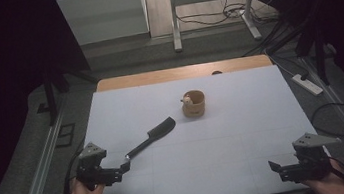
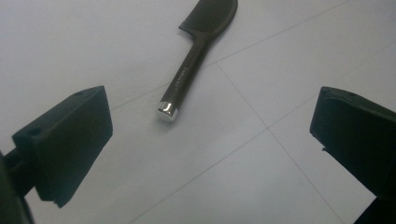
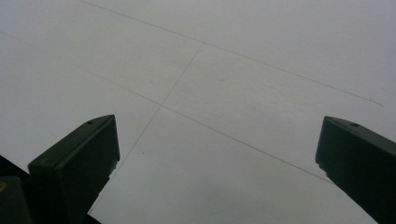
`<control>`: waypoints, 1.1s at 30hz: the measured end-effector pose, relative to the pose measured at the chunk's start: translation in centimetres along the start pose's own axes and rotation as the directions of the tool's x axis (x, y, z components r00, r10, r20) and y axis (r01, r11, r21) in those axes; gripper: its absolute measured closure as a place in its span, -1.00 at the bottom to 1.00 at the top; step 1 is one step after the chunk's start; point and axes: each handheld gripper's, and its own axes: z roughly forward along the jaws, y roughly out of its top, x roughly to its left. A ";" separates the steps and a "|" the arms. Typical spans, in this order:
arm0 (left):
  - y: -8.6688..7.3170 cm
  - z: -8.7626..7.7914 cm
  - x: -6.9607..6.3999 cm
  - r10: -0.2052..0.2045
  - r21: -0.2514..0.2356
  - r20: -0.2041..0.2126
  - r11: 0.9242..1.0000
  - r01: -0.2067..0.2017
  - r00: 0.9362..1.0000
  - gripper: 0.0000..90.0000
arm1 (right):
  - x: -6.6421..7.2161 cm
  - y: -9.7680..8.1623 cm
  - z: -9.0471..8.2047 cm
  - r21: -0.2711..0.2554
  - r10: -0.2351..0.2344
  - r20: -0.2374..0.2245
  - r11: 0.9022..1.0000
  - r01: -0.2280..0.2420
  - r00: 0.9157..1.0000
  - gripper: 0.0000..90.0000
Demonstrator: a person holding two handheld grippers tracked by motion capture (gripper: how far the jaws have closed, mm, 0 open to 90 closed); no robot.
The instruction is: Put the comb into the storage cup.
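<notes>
Person at a white table (image 1: pixel 246 137), one gripper in each hand. Left gripper (image 1: pixel 119 172): fingers (image 2: pixel 70 144) spread wide apart, empty, aimed at the silver-capped handle end of a black comb (image 1: pixel 151 136) lying flat just ahead, not touching it. Right gripper (image 1: pixel 276 168): fingers (image 3: pixel 77 168) likewise apart, over bare table near the right front corner. A small wooden cup (image 1: pixel 194 103) holding a pale figure stands beyond the comb, well apart. Likely step: grasping the comb. Advice: bring the left gripper forward and low, straddle the slim handle crosswise behind the cap, then close squarely so it does not pivot.
</notes>
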 end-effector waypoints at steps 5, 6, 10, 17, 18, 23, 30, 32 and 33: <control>0.9 0.7 0.3 0.008 0.016 -0.010 1.000 -0.008 1.000 -1.00 | 0.0 0.0 0.0 0.000 0.000 -0.002 1.000 0.000 1.000 -1.00; 1.1 0.8 0.4 0.011 0.018 -0.012 1.000 -0.011 1.000 -1.00 | 0.0 0.0 0.0 0.000 0.000 -0.001 1.000 0.000 1.000 -1.00; 1.7 1.4 0.8 0.003 0.024 -0.002 1.000 -0.003 1.000 -1.00 | 0.0 0.0 0.0 0.002 0.000 -0.002 1.000 0.000 1.000 -1.00; 2.6 2.4 1.2 0.016 0.046 0.007 0.999 -0.017 1.000 -1.00 | 0.0 0.0 0.1 0.004 0.001 -0.003 1.000 -0.001 1.000 -1.00; 2.7 2.5 1.2 0.022 0.050 0.007 0.999 -0.023 1.000 -1.00 | 0.0 0.0 0.1 0.004 0.000 -0.003 1.000 0.000 1.000 -1.00; 3.2 2.9 1.5 0.028 0.054 0.013 0.998 -0.028 1.000 -1.00 | 0.0 0.0 0.1 0.006 -0.001 -0.006 1.000 0.001 1.000 -1.00; 4.2 3.8 1.8 0.034 0.071 0.016 0.997 -0.035 0.999 -1.00 | 0.0 0.0 0.1 0.013 -0.004 -0.007 1.000 0.004 1.000 -1.00; 4.6 4.0 1.9 0.036 0.071 0.016 0.997 -0.037 0.999 -1.00 | 0.0 0.0 0.2 0.015 -0.005 -0.007 1.000 0.005 1.000 -1.00; 4.9 4.3 2.0 0.038 0.072 0.019 0.997 -0.039 0.999 -1.00 | 0.0 0.0 0.2 0.016 -0.005 -0.008 1.000 0.005 1.000 -1.00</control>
